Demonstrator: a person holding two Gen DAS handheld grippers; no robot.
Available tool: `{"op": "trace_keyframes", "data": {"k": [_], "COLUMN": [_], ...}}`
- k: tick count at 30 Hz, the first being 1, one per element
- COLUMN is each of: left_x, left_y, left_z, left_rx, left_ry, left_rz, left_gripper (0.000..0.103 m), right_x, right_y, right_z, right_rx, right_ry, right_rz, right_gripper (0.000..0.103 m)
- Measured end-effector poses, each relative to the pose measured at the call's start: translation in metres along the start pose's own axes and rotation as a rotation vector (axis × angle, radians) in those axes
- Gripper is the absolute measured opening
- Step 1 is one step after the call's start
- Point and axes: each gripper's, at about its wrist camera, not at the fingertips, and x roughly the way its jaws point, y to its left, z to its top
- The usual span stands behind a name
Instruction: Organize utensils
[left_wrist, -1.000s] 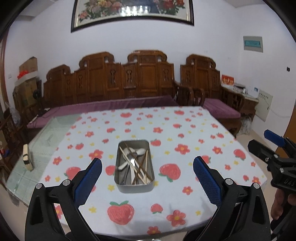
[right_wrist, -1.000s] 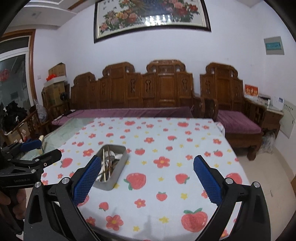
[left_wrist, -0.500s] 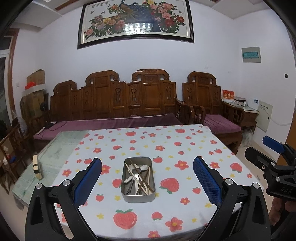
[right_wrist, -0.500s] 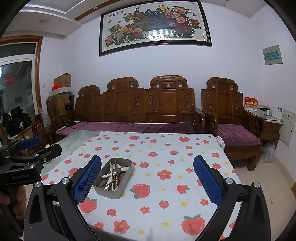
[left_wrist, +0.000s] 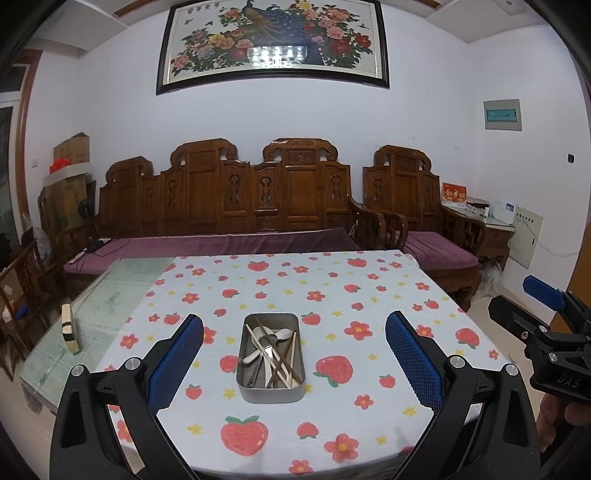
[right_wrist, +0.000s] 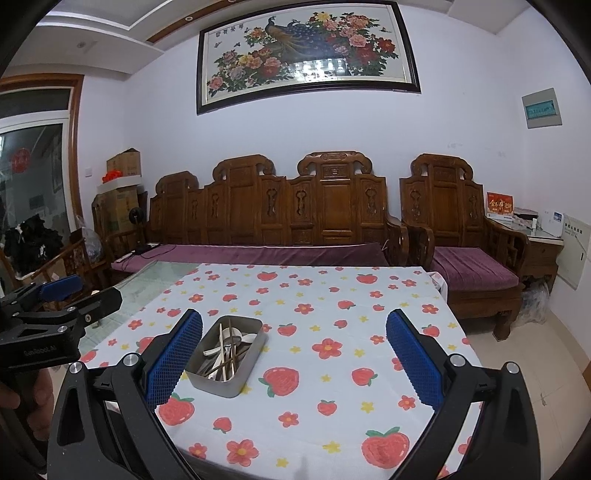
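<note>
Both cameras have pulled back and tilted up since a second ago, so the metal tin looks smaller. The left gripper and right gripper gape wide, empty, short of the counter. The spoons and chopsticks tangled in the tin are probably light, stiff and slippery; pinch one mid-handle. "DAS" and "GenRobot.AI" mark the gripper bodies.

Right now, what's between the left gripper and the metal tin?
Nothing but bare tablecloth. In the left wrist view, the left gripper hangs open short of the tin; only printed strawberries and flowers lie between.
</note>
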Motion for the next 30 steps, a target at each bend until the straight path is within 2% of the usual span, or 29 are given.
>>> {"op": "trace_keyframes", "data": {"k": [30], "left_x": [0.0024], "left_y": [0.0014], "left_z": [-0.0009], "left_rx": [-0.008], "left_ry": [0.004], "left_rz": [-0.001], "left_gripper": [0.095], "right_x": [-0.0034], "right_y": [-0.0012], "right_z": [0.0011], "right_rx": [0.003], "right_ry": [-0.009], "right_rz": [-0.003], "right_gripper": [0.100]}}
